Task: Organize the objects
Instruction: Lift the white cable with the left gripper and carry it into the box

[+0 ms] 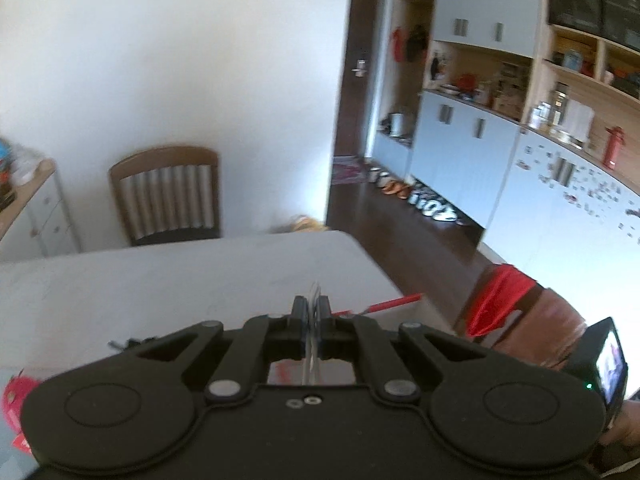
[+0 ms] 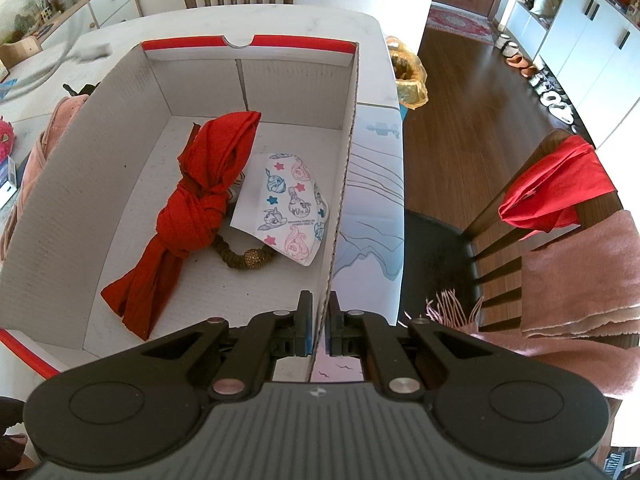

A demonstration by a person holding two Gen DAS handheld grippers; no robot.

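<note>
An open white cardboard box (image 2: pixel 256 80) with a red rim stands on the white table (image 2: pixel 320 20). Inside lie a knotted red cloth (image 2: pixel 200 208), a pony-print face mask (image 2: pixel 288 204) and a brown beaded band (image 2: pixel 244 260). My right gripper (image 2: pixel 319 312) is shut on the box's right wall near its front corner. My left gripper (image 1: pixel 314 312) is raised over the table and shut on a thin clear plastic piece (image 1: pixel 315 294), seen edge-on between the fingers. What the piece is I cannot tell. A blurred grey loop (image 2: pixel 52 52) shows at the right wrist view's top left.
A wooden chair (image 1: pixel 168 196) stands at the table's far side. Another chair (image 2: pixel 520 216) on the right carries a red cloth (image 2: pixel 552 188) and a pink scarf (image 2: pixel 580 280). A pink cloth (image 2: pixel 44 140) lies left of the box. A yellow bag (image 2: pixel 410 80) sits on the floor. Cabinets (image 1: pixel 464 148) line the right wall.
</note>
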